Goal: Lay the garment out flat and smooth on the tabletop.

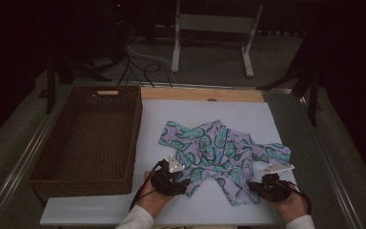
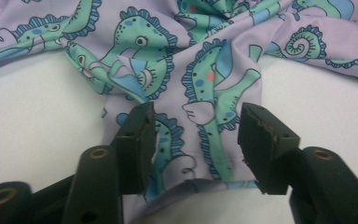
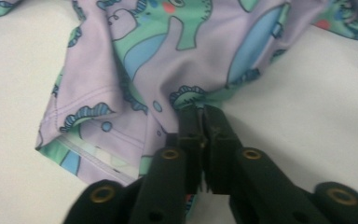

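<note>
Crumpled lilac stretch-fabric garment printed with green and blue seahorses (image 1: pixel 221 152) spread on the white table top (image 1: pixel 276 119), centre to right of centre, well apart from the far edge. Left gripper (image 1: pixel 183 183) at about seven o'clock of the cloth, over its near-left flap; in the left gripper view (image 2: pixel 196 140) black jaws parted, a hemmed fabric edge lying between them, pads not pressing it. Right gripper (image 1: pixel 252 187) at about five o'clock of the cloth, at its near-right corner; in the right gripper view (image 3: pixel 203 126) jaws drawn together, pinching a fold of the printed fabric near a stitched hem. Brown woven wicker basket, rectangular (image 1: pixel 136 129), at nine o'clock of the garment, just beside the white surface's left side. White-sleeved forearms entering from six o'clock.
</note>
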`<state>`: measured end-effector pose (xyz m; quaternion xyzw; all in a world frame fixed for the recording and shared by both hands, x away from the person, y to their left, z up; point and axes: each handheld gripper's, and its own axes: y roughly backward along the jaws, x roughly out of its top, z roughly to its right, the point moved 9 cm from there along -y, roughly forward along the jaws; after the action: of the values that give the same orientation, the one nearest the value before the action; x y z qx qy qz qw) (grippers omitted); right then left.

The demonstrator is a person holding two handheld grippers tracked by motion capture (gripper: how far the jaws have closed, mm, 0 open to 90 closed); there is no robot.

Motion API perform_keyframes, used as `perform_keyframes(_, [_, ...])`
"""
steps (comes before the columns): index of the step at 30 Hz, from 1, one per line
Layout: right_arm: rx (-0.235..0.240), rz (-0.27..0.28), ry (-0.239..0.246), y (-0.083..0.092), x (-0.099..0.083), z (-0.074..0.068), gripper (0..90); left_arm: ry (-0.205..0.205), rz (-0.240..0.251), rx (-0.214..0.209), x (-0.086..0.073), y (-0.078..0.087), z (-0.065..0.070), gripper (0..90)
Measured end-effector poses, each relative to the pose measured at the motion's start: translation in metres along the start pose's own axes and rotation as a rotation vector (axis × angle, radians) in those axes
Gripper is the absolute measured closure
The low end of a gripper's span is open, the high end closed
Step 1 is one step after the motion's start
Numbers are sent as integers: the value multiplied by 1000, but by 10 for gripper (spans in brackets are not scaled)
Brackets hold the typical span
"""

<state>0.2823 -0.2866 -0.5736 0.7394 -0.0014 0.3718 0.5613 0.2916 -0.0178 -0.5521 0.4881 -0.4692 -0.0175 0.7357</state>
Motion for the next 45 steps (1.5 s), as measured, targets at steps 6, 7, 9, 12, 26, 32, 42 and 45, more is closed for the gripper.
perform_keyframes(6, [-8, 3, -23, 5, -3, 5, 879, 21, 69, -6, 8, 16, -1, 392])
perform_keyframes(7, [-9, 3, -23, 5, -4, 6, 879, 17, 64, -12, 8, 15, 0, 397])
perform_keyframes(9, [-11, -1, -23, 6, -4, 6, 879, 6, 52, -23, 7, 11, 3, 409])
perform_keyframes(12, [-13, -5, -20, 7, -6, 6, 879, -23, 10, -29, 3, -3, 10, 413])
perform_keyframes(26, [-5, 3, -14, 11, -8, 5, 878, -85, -76, -126, -5, -26, 35, 883])
perform_keyframes(32, [8, 2, 0, 18, -13, 1, 878, -136, -62, -163, -6, -18, 56, 884])
perform_keyframes(42, [-1, 21, -13, 38, -34, -1, 878, -180, -62, -260, -15, -13, 101, 882])
perform_keyframes(45, [1, 16, -3, 45, -44, -4, 878, -187, -70, -294, -18, -13, 113, 882])
